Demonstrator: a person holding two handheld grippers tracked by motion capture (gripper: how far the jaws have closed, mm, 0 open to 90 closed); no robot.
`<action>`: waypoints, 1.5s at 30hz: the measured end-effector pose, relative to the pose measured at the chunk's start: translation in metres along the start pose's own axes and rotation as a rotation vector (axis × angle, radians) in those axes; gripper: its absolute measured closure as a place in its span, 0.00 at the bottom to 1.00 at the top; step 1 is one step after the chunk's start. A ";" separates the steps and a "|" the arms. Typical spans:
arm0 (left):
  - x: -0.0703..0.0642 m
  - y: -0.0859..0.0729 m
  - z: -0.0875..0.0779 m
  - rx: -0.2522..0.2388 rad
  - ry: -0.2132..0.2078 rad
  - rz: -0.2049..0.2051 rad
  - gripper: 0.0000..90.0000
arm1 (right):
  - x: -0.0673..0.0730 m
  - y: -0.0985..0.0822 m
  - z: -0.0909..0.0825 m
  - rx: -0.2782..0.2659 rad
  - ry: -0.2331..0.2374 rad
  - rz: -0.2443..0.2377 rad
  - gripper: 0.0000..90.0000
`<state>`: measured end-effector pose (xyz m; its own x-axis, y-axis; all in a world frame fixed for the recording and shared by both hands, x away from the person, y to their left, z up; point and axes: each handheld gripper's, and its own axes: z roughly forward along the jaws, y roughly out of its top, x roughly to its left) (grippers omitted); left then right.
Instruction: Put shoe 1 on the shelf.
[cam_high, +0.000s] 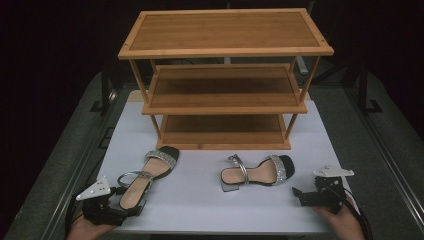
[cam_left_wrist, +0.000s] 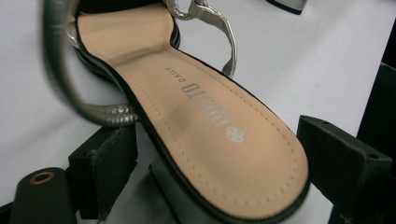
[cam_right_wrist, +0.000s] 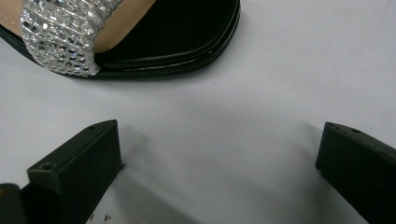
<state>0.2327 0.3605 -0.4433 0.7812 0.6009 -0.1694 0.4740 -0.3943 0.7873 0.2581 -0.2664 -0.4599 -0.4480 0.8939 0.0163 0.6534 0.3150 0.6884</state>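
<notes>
Sandals with tan insoles and rhinestone straps lie on your white table (cam_high: 200, 200) before the three-tier bamboo rack (cam_high: 223, 80). Your left gripper (cam_left_wrist: 205, 168) stands spread around the heel end of the left sandal (cam_high: 145, 175). Your right gripper (cam_right_wrist: 217, 163) is likewise spread, over bare table just short of the right sandal's (cam_high: 257, 172) black toe.

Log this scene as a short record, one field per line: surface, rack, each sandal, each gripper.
surface: white table
rack: three-tier wooden shoe rack at the table's far side, shelves bare
left sandal: left sandal lies flat, heel toward the person, heel end between the left gripper's jaws
right sandal: right sandal lies flat, toe pointing toward the right gripper
left gripper: left gripper open around the heel, not closed on it
right gripper: right gripper open, short of the toe
</notes>
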 end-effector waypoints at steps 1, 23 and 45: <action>0.000 0.001 0.002 0.005 -0.002 0.002 0.15 | 0.000 0.000 0.000 0.000 0.000 0.000 0.00; -0.001 0.005 0.004 0.001 0.013 0.000 0.26 | 0.000 0.000 0.000 -0.001 0.000 -0.001 0.00; -0.003 0.020 -0.009 -0.143 0.002 -0.052 0.30 | 0.000 0.000 0.000 -0.001 0.000 -0.001 0.00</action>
<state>0.2366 0.3570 -0.4216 0.7564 0.6192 -0.2109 0.4508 -0.2598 0.8540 0.2582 -0.2666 -0.4599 -0.4490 0.8934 0.0155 0.6524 0.3159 0.6889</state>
